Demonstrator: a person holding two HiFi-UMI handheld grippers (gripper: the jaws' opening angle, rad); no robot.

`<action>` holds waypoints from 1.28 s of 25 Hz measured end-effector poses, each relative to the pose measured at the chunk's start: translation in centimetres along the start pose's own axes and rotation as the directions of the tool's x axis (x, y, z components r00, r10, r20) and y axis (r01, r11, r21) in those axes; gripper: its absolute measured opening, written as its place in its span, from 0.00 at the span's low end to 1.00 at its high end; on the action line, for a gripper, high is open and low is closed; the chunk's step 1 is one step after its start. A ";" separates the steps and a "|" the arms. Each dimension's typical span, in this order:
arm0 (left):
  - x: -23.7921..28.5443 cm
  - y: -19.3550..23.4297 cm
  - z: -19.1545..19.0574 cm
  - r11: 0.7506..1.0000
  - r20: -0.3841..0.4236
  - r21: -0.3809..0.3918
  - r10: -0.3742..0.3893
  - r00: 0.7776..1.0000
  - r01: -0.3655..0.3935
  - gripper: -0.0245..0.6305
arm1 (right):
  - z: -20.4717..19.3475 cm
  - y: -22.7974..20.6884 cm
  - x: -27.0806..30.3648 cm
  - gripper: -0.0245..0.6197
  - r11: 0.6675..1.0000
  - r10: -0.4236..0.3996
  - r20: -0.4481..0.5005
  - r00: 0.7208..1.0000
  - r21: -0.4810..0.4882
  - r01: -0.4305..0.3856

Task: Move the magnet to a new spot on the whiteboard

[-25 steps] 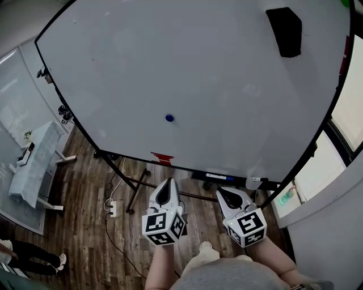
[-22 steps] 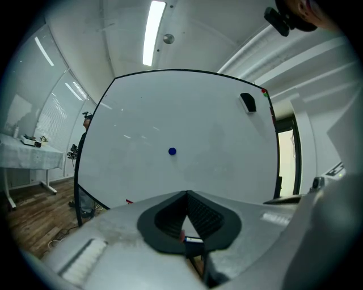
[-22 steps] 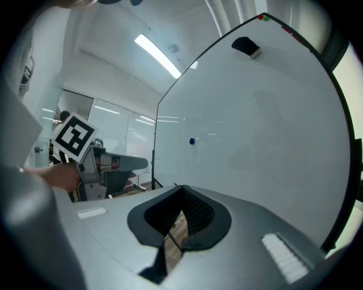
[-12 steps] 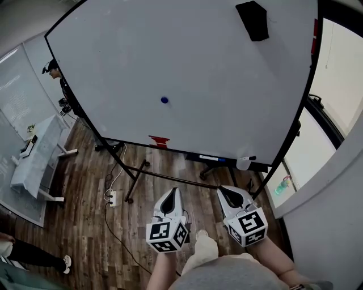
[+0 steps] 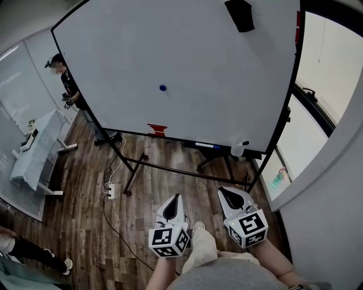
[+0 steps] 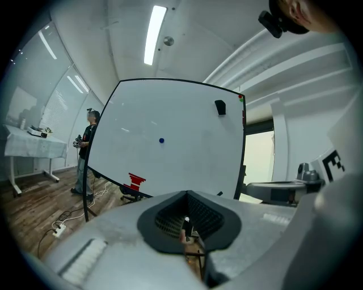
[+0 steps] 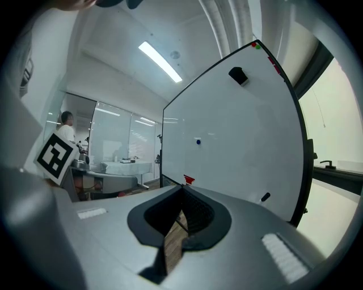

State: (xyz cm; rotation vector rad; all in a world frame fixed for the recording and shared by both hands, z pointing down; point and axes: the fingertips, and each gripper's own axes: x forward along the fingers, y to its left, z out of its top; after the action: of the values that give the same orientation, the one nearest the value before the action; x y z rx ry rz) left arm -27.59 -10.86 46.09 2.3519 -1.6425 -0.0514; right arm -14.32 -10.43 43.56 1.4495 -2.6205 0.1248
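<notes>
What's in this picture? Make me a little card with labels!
board: whiteboard on a stand
magnet: blue magnet, stuck near the board's middle
eraser: black eraser, top right of the board
left gripper: shut, empty, not touching the board
right gripper: shut, empty, not touching the board
floor: wood floor

This looks like an office or meeting room. A large whiteboard (image 5: 198, 68) on a floor stand fills the head view from 10 to 1 o'clock, above a wood-plank floor (image 5: 85, 226). At 9 o'clock stands a bench (image 5: 34, 164) under a pale cover, with a power strip (image 5: 111, 194) nearby (cables trail across the boards). Glass partitions (image 7: 119, 141) and a ceiling strip light (image 6: 154, 34) show in the gripper views. A window (image 5: 323, 73) lies at 2 o'clock.
</notes>
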 end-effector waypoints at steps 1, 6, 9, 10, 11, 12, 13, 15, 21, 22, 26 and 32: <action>-0.4 -0.1 -0.3 1.000 -0.003 0.000 0.002 1.000 -0.002 0.04 | -0.2 0.1 -0.4 0.04 1.000 -0.002 0.000 1.000 0.001 0.002; -1.9 -0.8 -1.3 1.000 -0.017 0.003 0.000 1.000 0.000 0.04 | -0.9 0.6 -1.9 0.04 1.000 -0.012 -0.003 1.000 0.011 0.012; -2.3 -1.2 -1.5 1.000 -0.020 0.006 -0.004 1.000 0.004 0.04 | -1.3 0.7 -2.4 0.04 1.000 -0.013 -0.009 1.000 0.013 0.013; -2.4 -1.3 -1.6 1.000 -0.020 0.006 -0.005 1.000 0.005 0.04 | -1.3 0.7 -2.5 0.04 1.000 -0.013 -0.009 1.000 0.013 0.013; -2.4 -1.4 -1.6 1.000 -0.020 0.007 -0.005 1.000 0.006 0.04 | -1.3 0.7 -2.6 0.04 1.000 -0.013 -0.008 1.000 0.013 0.013; -2.4 -1.5 -1.6 1.000 -0.021 0.010 -0.006 1.000 0.007 0.04 | -1.3 0.7 -2.7 0.04 1.000 -0.014 -0.007 1.000 0.013 0.014; -2.5 -1.6 -1.6 1.000 -0.022 0.013 -0.007 1.000 0.008 0.04 | -1.3 0.7 -2.8 0.04 1.000 -0.014 -0.006 1.000 0.014 0.014; -2.5 -1.7 -1.5 1.000 -0.024 0.020 -0.008 1.000 0.008 0.04 | -1.2 0.7 -2.9 0.04 1.000 -0.015 -0.004 1.000 0.015 0.015; -2.2 -1.9 -1.1 1.000 -0.021 0.027 -0.005 1.000 0.006 0.04 | -0.9 0.5 -2.8 0.04 1.000 -0.006 0.003 1.000 0.011 0.006; -2.1 -1.9 -1.1 1.000 -0.020 0.028 -0.006 1.000 0.007 0.04 | -0.8 0.4 -2.8 0.04 1.000 -0.008 0.000 1.000 0.007 0.008; -1.8 -2.1 -0.8 1.000 -0.014 0.030 -0.007 1.000 0.007 0.04 | -0.8 0.1 -2.7 0.04 1.000 -0.013 -0.001 1.000 0.007 0.013; -1.4 -2.4 -0.6 0.999 -0.013 0.033 -0.009 1.000 0.010 0.04 | -0.8 0.0 -2.7 0.04 1.000 -0.008 0.010 1.000 0.018 0.008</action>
State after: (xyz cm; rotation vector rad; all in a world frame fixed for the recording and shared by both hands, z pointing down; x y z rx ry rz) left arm -25.76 -8.64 45.93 2.3792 -1.6383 -0.0111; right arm -12.82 -8.10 43.89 1.4698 -2.6279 0.1416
